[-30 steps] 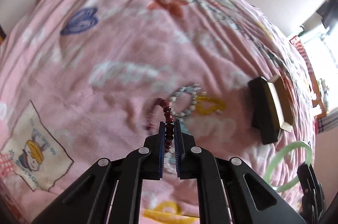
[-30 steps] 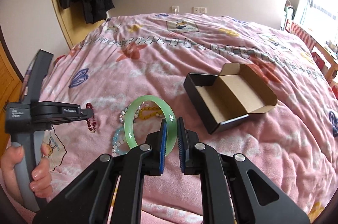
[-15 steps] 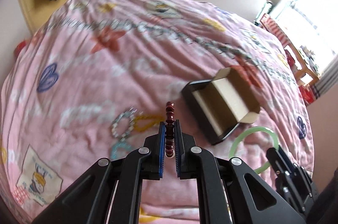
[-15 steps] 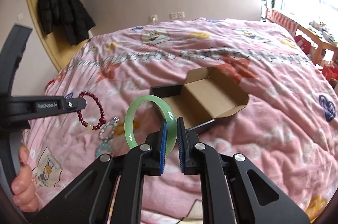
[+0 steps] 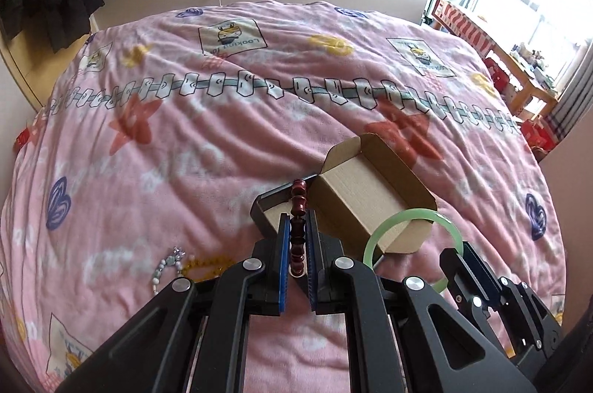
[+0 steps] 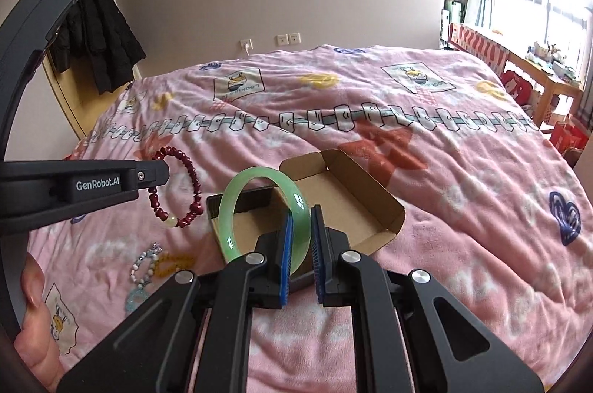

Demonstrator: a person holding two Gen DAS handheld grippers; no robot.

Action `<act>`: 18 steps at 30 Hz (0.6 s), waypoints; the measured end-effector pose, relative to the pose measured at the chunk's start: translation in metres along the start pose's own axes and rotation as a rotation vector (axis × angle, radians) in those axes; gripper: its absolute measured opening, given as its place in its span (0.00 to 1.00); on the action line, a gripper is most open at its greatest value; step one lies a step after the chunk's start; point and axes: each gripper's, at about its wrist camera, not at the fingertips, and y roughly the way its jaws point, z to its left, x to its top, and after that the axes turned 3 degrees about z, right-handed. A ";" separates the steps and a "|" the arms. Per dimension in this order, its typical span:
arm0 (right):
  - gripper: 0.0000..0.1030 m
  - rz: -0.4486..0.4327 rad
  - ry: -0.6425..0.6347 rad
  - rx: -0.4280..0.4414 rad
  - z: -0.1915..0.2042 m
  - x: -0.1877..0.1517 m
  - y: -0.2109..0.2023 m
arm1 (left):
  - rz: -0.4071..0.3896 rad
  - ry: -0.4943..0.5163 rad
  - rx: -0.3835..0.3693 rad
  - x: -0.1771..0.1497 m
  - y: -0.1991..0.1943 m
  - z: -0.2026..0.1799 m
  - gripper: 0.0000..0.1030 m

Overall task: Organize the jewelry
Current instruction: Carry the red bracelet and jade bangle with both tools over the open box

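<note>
My left gripper (image 5: pixel 297 226) is shut on a dark red bead bracelet (image 5: pixel 298 204) and holds it in the air just before the open cardboard box (image 5: pixel 370 196). The bracelet hangs from it in the right wrist view (image 6: pixel 178 189). My right gripper (image 6: pixel 301 226) is shut on a green jade bangle (image 6: pixel 237 196), held upright in front of the box (image 6: pixel 344 193). The bangle shows in the left wrist view (image 5: pixel 411 219) to the right of the box, with the right gripper (image 5: pixel 459 263) below it.
A pink patterned blanket (image 5: pixel 222 141) covers the bed. Several bead bracelets, yellow (image 6: pixel 174 263), white (image 6: pixel 142 267) and pale blue (image 6: pixel 135 296), lie on it left of the box. Dark coats (image 6: pixel 100 33) hang at the back left. A bench (image 6: pixel 519 67) stands by the window.
Both grippers rose and moved toward the box with their bracelets still held. The red bracelet now hangs close to the box's left end, and the bangle stands over its front.
</note>
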 end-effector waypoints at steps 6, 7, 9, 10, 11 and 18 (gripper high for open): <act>0.11 0.029 -0.025 -0.009 -0.003 0.000 0.031 | 0.024 0.002 0.011 0.010 0.020 0.000 0.09; 0.11 0.036 -0.022 -0.003 -0.003 -0.001 0.037 | 0.030 -0.002 0.010 0.011 0.025 0.001 0.09; 0.11 0.051 -0.022 0.010 -0.002 -0.003 0.046 | 0.048 -0.008 0.009 0.012 0.033 0.005 0.09; 0.11 0.055 -0.025 0.014 -0.001 -0.004 0.050 | 0.055 -0.011 0.007 0.013 0.037 0.006 0.09; 0.11 0.056 -0.030 0.012 0.000 -0.005 0.052 | 0.059 -0.012 0.006 0.014 0.039 0.006 0.09; 0.11 0.056 -0.049 0.009 0.007 -0.006 0.062 | 0.039 -0.018 0.002 0.013 0.044 0.012 0.09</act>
